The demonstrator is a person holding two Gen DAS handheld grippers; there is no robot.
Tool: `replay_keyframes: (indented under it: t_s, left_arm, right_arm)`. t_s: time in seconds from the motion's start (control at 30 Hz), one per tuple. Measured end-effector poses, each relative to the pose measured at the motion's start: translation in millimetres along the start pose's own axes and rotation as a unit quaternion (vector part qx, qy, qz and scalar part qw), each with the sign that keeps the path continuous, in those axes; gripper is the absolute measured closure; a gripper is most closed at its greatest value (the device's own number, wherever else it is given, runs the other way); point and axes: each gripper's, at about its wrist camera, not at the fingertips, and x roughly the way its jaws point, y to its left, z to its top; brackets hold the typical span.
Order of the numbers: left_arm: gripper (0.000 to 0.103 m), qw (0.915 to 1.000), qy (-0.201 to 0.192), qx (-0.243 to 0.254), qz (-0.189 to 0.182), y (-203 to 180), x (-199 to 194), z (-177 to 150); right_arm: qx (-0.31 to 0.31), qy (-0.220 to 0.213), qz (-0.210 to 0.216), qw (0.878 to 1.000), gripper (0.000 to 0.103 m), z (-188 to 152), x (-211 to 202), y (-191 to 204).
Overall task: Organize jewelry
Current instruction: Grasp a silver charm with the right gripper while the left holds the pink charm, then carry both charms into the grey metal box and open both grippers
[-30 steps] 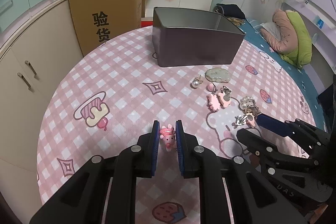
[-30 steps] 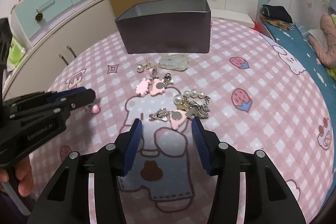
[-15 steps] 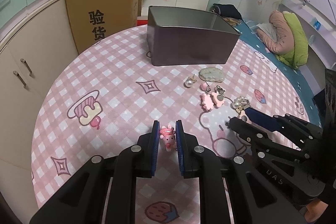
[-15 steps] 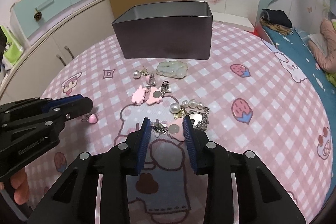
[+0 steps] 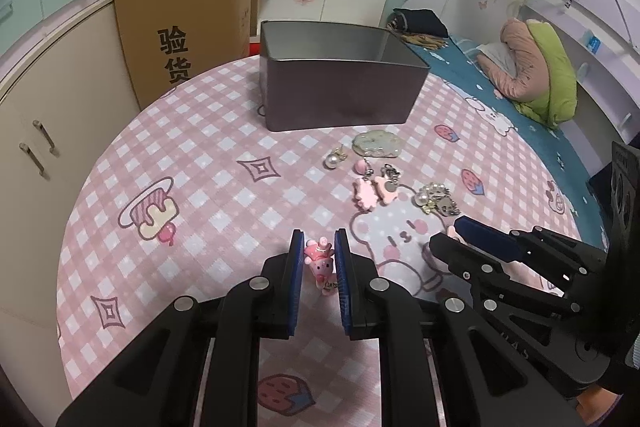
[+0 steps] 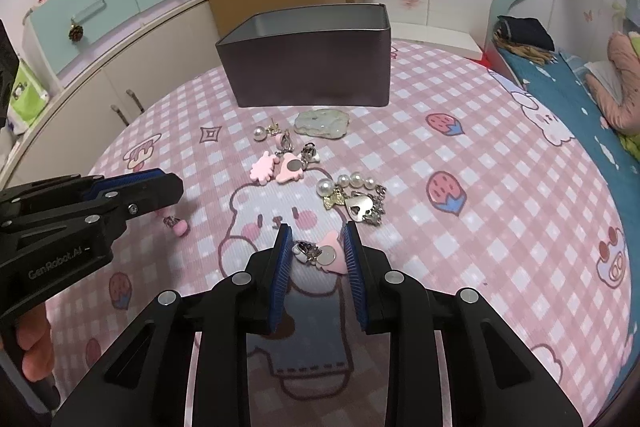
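Note:
My left gripper (image 5: 319,251) is shut on a small pink pig charm (image 5: 320,261) and holds it above the pink checked tablecloth; the charm also hangs under its tip in the right wrist view (image 6: 176,225). My right gripper (image 6: 316,247) is shut on a pink heart clip earring (image 6: 326,255). Loose on the cloth lie a pearl-and-heart bracelet (image 6: 354,195), two pink flower earrings (image 6: 278,167), a pearl stud (image 6: 260,133) and a pale jade pendant (image 6: 322,123). The open dark tin box (image 6: 316,67) stands behind them.
A cardboard box (image 5: 188,39) leans behind the round table at the back left, beside cream cabinets (image 5: 40,131). A bed with blue sheet and pillows (image 5: 532,75) lies to the right. The table edge (image 6: 624,227) curves close on the right.
My right gripper has closed its jaws around the pink heart earring and moved forward to it. My left gripper has kept hold of the pig charm and moved a little.

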Motion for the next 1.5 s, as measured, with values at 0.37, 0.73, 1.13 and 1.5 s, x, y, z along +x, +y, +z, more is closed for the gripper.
replay_keyframes:
  t_s: [0.37, 0.73, 1.13, 1.5]
  left_arm:
    - [0.089, 0.9995, -0.020, 0.015, -0.022, -13, -14, 12]
    - [0.089, 0.9954, -0.084, 0.030, -0.036, -17, -42, 68]
    - [0.089, 0.9971, -0.064, 0.003, -0.043, 3, 0, 148]
    - [0.089, 0.9993, -0.009, -0.009, -0.035, 18, 53, 153]
  right_arm:
    - [-0.002, -0.038, 0.001, 0.999, 0.076, 17, -29, -3]
    - [0.001, -0.089, 0.015, 0.996, 0.076, 70, -46, -13]
    - [0.014, -0.095, 0.025, 0.995, 0.076, 145, -5, -24]
    - [0.008, -0.055, 0.024, 0.998, 0.076, 169, 48, -19]
